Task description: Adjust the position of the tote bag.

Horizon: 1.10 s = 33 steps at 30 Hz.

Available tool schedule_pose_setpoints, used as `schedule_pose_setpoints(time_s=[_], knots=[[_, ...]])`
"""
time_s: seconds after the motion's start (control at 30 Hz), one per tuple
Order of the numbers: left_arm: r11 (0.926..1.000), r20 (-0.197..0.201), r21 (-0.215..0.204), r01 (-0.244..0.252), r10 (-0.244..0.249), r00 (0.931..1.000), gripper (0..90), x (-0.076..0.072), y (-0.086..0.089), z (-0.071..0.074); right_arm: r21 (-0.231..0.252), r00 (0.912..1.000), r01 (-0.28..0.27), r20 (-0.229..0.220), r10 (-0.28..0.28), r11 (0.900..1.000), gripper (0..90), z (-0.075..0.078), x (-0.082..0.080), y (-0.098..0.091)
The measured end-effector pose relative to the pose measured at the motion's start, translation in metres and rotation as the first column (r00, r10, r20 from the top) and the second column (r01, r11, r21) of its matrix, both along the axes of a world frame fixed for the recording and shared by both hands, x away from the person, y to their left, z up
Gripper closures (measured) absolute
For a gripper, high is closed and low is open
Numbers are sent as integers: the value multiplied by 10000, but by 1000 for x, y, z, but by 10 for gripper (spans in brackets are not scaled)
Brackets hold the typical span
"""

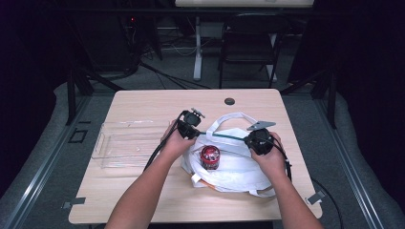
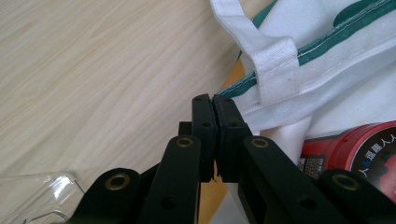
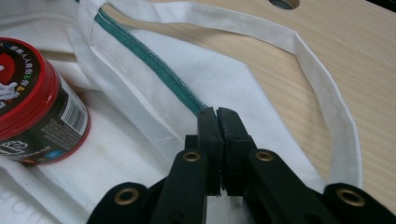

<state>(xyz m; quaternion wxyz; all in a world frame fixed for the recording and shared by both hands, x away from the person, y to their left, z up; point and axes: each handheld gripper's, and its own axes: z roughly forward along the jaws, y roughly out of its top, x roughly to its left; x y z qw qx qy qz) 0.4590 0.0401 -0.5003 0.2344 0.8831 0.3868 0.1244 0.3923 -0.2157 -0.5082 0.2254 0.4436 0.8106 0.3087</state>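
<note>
Both grippers are clamped on the green-trimmed rim of a white tote bag [image 1: 234, 164] that lies on the wooden table [image 1: 143, 105], and the rim is stretched taut between them. The left gripper [image 2: 214, 100] has its jaws pressed together on the hem just below where a white handle strap [image 2: 275, 65] is sewn on; the right gripper [image 3: 218, 114] pinches the same green edge [image 3: 154, 63] farther along, jaws closed with the cloth caught between them. A red-lidded jar [image 1: 209, 156] sits on the bag's lower panel, right at the mouth, just beneath the lifted rim, and a clear plastic tray [image 1: 126, 143] lies on the table to the left, apart from the bag. The likely aim is to hold the mouth open over the jar. The main risk is that the thin hem slips out of one pinch if the hands pull apart harder, since each jaw grips only a narrow bite of fabric; the mouth would then collapse onto the jar. Lifting unevenly could also drag the lower panel and tip or roll the jar out toward the table, and the loose strap [image 3: 327, 98] by the right gripper could snag on it
</note>
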Motion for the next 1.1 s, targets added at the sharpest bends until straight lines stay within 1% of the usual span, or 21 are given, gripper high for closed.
schedule_pose_setpoints(time_s=[0.23, 0.43, 0.5, 0.53, 0.63, 0.73, 0.77, 0.87, 0.93, 1.0, 1.1], knots=[[10000, -77, 70, 16, -15, 10000, 883, 1, -1, -2, -25, 10000, 6, -32, -6, 10000, 892, -2, -1, 0], [10000, -55, 35, -9, 9, 10000, 875, 1, -1, -2, -103, 10000, 21, -21, -22, 9999, 892, -2, -2, 2], [10000, -19, 47, -36, 36, 10000, 853, 1, -1, -2, -151, 10000, 27, -33, -28, 9999, 892, -2, -2, 2], [9999, 1, 85, -57, 57, 10000, 820, 0, -1, -1, -148, 10000, 31, -25, -32, 9999, 892, -1, -2, 2], [10000, 23, 36, -42, 42, 10000, 804, -1, 0, 1, -137, 10000, 24, -17, -24, 9999, 892, -1, -3, 2], [9999, 11, -112, -59, 59, 10000, 749, -2, 2, 4, -168, 10000, 68, 29, -68, 9998, 892, -1, -3, 2], [9999, -72, -137, -65, 64, 10000, 729, -2, 3, 6, -156, 9999, 98, 48, -97, 9998, 892, -1, -3, 2], [9995, 34, -310, -52, 53, 10000, 675, -5, 7, 13, -112, 10000, 55, 36, -55, 9999, 892, -1, -4, 2], [9990, 25, -424, -111, 112, 9999, 657, -8, 9, 18, -121, 10000, 56, 38, -56, 9999, 892, -1, -4, 2], [9989, 56, -433, -155, 157, 9999, 644, -12, 12, 24, -144, 10000, 72, 28, -72, 9999, 892, -1, -4, 2], [9989, 113, -475, -57, 62, 9999, 638, -19, 15, 31, -130, 10000, 62, 21, -62, 9999, 892, -1, -4, 2]])
